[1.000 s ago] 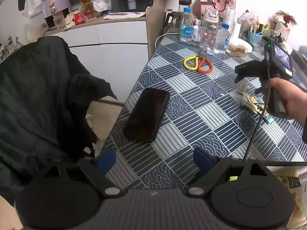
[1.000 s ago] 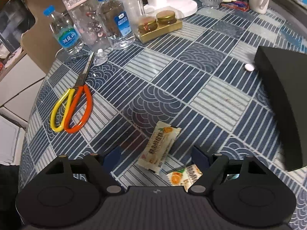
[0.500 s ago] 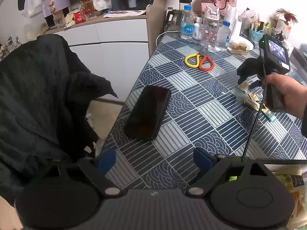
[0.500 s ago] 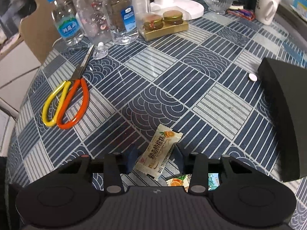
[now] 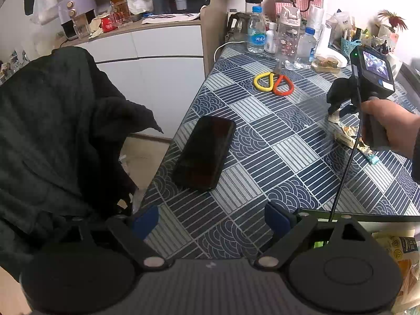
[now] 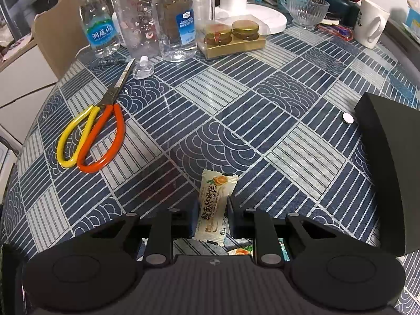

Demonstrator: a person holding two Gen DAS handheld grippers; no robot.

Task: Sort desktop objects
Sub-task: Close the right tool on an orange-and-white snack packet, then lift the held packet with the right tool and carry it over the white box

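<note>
Left wrist view: set back at table (image 5: 262, 141) edge, facing across it. Right wrist view: close above tabletop, angled down. Shared: scissors (image 5: 273, 85) (image 6: 92, 136), bottles (image 6: 176, 21) in upper frame.

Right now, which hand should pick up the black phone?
The left. Its tool is open and empty, with the phone lying just ahead of it near the table edge. The right tool is shut on a candy packet, farther from the phone.
</note>
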